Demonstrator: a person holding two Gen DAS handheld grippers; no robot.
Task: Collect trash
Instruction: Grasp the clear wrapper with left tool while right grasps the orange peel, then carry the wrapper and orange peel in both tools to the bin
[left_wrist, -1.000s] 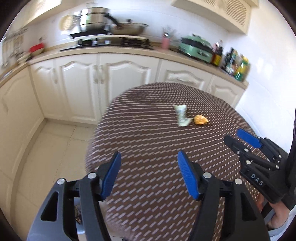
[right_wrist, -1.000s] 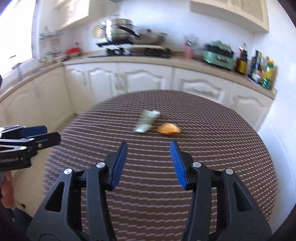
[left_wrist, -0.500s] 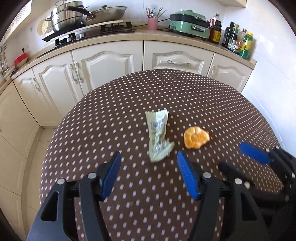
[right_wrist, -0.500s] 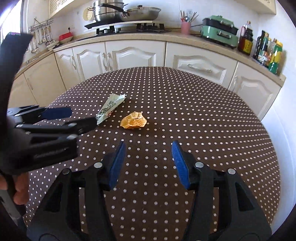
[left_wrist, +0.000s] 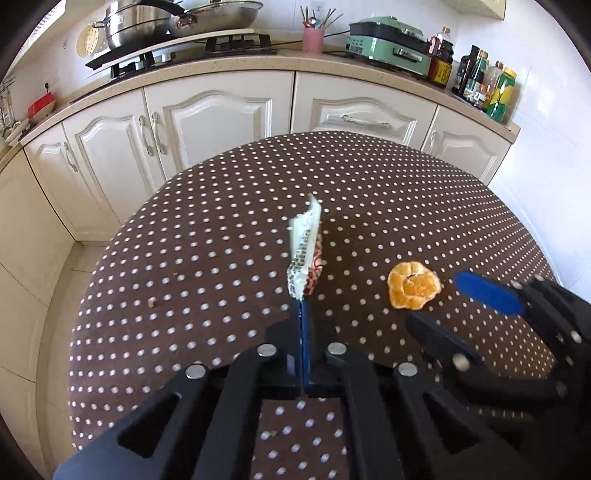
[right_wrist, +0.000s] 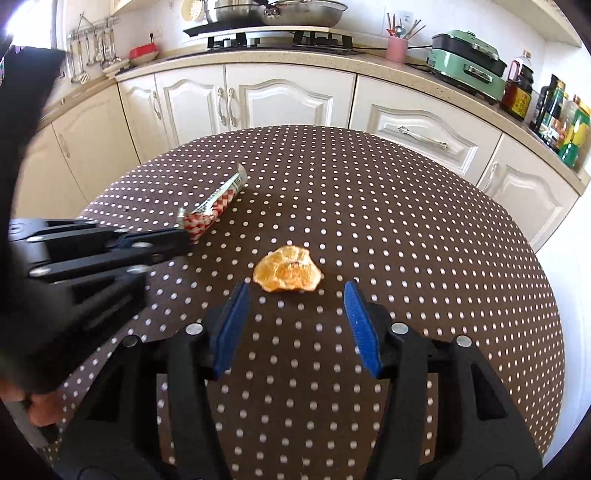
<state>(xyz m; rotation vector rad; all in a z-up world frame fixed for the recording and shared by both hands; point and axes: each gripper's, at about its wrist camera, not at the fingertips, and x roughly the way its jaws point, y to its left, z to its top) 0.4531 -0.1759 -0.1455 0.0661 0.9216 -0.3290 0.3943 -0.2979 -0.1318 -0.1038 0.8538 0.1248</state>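
The left gripper (left_wrist: 301, 306) has just snapped shut on the near end of the wrapper (left_wrist: 304, 254), lifting it off the dotted table (right_wrist: 424, 236) (broad bare cloth all round), while the right gripper (right_wrist: 295, 325), fingers apart, hovers just short of the orange peel (right_wrist: 287, 274) mid-table.

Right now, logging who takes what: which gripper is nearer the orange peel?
Right. The right gripper hangs open just short of the orange peel; the left gripper is off to its side, shut on the wrapper.
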